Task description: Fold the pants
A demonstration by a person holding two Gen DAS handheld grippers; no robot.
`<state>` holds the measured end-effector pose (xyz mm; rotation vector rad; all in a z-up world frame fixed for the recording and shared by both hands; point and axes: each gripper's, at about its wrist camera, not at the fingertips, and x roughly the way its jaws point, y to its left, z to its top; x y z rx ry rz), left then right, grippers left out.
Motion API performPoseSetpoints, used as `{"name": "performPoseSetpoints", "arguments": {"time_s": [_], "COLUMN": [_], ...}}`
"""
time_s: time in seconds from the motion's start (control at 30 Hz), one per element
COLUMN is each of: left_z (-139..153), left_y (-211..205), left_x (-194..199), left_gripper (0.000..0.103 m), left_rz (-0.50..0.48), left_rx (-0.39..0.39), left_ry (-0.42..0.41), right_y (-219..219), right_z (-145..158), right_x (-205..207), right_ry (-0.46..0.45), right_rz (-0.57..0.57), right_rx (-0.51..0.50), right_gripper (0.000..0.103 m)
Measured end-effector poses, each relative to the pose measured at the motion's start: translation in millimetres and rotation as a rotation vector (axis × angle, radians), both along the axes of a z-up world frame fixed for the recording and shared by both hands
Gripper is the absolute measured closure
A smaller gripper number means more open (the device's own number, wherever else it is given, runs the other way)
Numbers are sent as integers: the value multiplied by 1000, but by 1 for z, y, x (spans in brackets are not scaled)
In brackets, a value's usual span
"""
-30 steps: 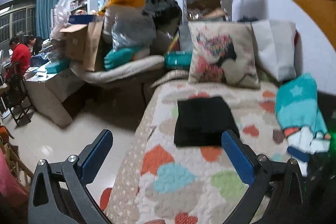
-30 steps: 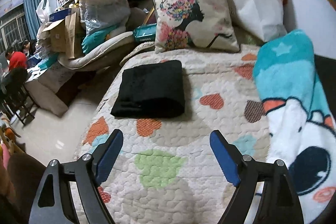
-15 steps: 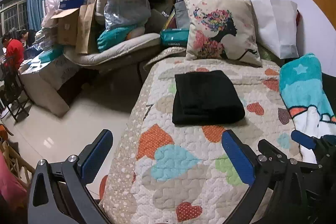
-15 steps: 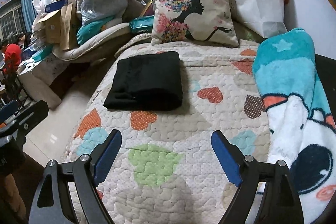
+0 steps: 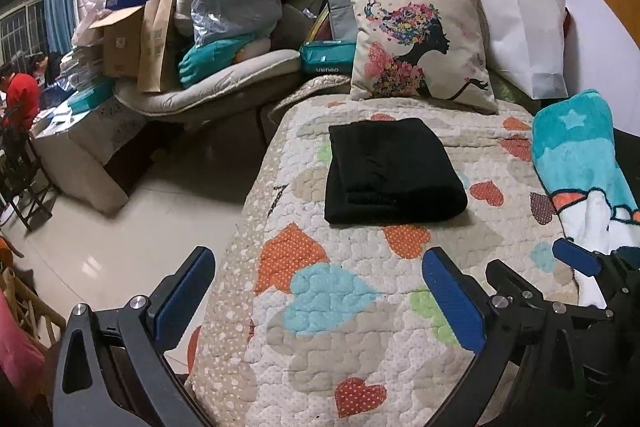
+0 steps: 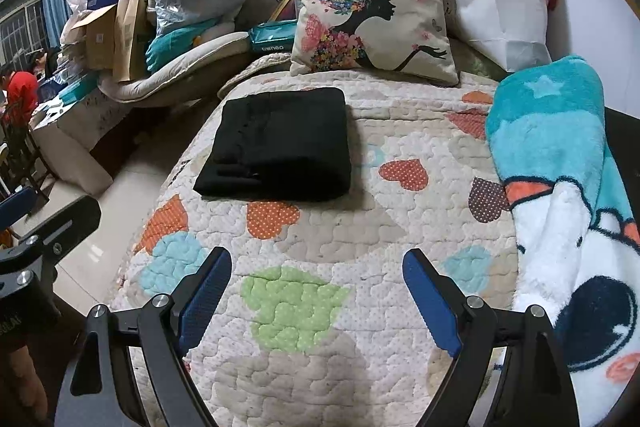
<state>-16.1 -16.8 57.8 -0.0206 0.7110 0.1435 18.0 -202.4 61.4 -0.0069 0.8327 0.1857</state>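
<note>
Folded black pants (image 5: 390,171) near the quilt's (image 5: 352,307) head end; left gripper (image 5: 316,291) and right gripper (image 6: 316,291) spread wide, empty; teal pack's (image 5: 328,57) lettering unreadable.

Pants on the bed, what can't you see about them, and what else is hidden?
- Pants: both views show only a black folded bundle; legs and waistband are tucked inside the folds.
- Blanket: right wrist view, its right side is cut off by the edge.
- Person in red: left wrist view, cut off at the left edge and too small; face unreadable.
</note>
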Motion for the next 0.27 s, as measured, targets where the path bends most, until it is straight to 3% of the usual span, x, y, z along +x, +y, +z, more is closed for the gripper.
{"name": "performPoseSetpoints", "arguments": {"time_s": [0.27], "left_z": [3], "left_y": [9], "left_x": [-1], "left_gripper": [0], "left_rz": [12], "left_rx": [-57], "left_ry": [55], "right_y": [4], "right_z": [-5], "right_x": [5], "right_ry": [24], "right_rz": [21], "right_rx": [-3], "right_gripper": [11]}}
